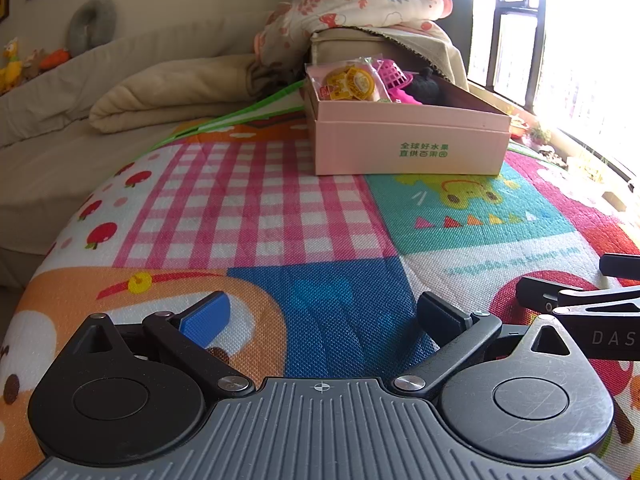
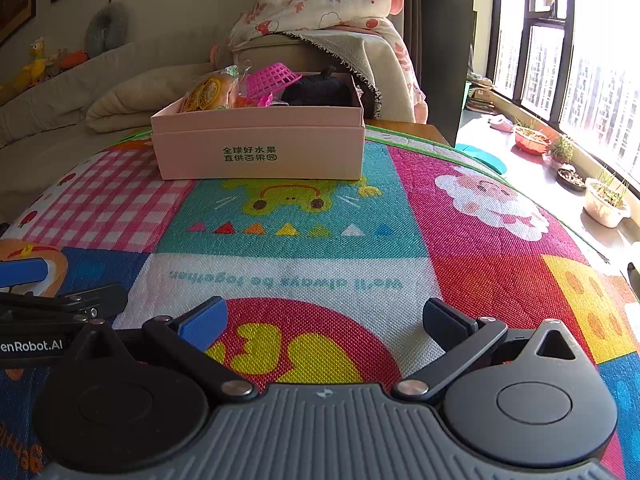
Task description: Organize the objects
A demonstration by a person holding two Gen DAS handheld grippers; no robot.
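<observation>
Side by side, left tongs and right tongs, spread, low over mat.

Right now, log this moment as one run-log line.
left gripper: open, empty | right gripper: open, empty | pink box: on mat, holds snack packet, pink basket, black item

Between both grippers and the pink box the play mat lies bare, a wide open lane. The box stands across its far end, filled with a snack packet, a pink basket and a dark bundle. Behind it a draped armrest and folded blanket close the way
</observation>
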